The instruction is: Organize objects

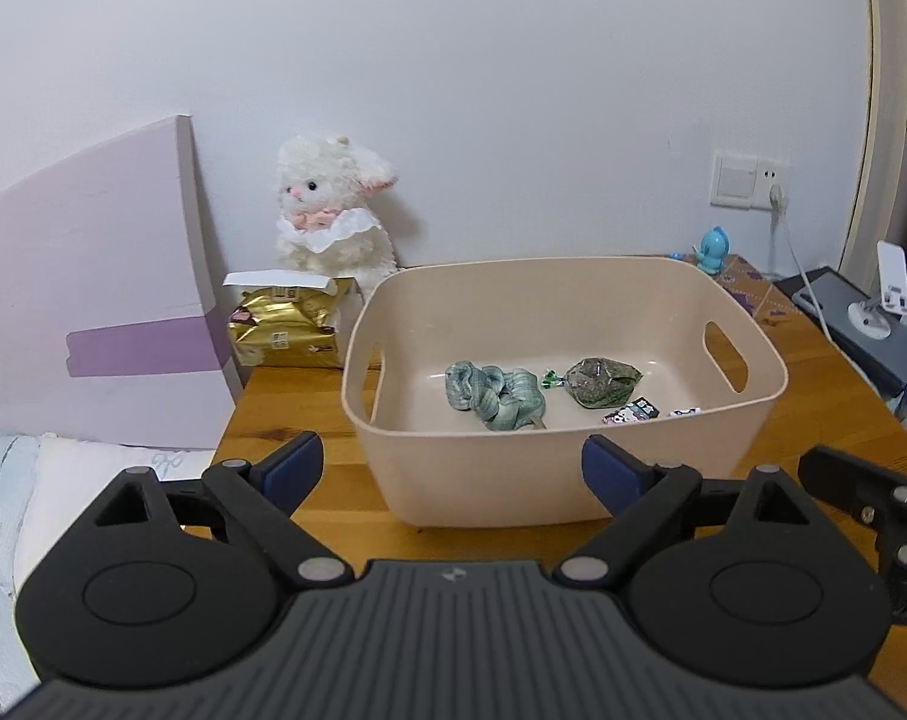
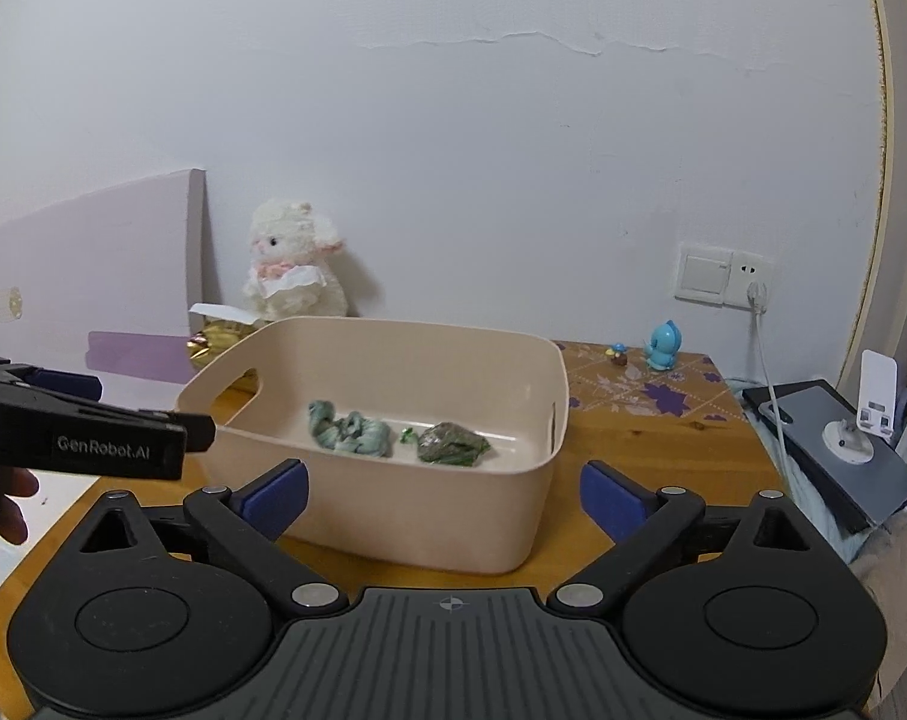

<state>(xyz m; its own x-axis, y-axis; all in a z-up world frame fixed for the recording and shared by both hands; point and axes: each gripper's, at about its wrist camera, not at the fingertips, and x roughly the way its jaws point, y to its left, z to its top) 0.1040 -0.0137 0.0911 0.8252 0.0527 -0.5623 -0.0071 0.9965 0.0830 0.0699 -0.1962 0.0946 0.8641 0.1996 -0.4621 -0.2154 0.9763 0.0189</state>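
Observation:
A beige plastic basket [image 1: 513, 480] [image 2: 393, 516] with cut-out handles stands on the wooden table. Inside lie a green scrunchie [image 1: 494, 394] [image 2: 348, 433], a dark green wrapped packet [image 1: 602, 381] [image 2: 451, 445] and small printed cards [image 1: 632, 410]. My left gripper [image 1: 453, 471] hangs open just before the basket's near wall, nothing between its blue pads. My right gripper [image 2: 444, 495] is open too, in front of the basket, and empty. The left gripper's side [image 2: 93, 438] shows at the left of the right wrist view, with a hand behind it.
A white plush lamb [image 1: 330, 210] [image 2: 294, 267] and a gold snack bag [image 1: 285, 327] sit at the back left by a lilac board [image 1: 93, 312]. A blue figurine [image 1: 711, 249] [image 2: 663, 345], a wall socket with cable [image 2: 753, 288] and a white phone stand [image 2: 867, 420] are at the right.

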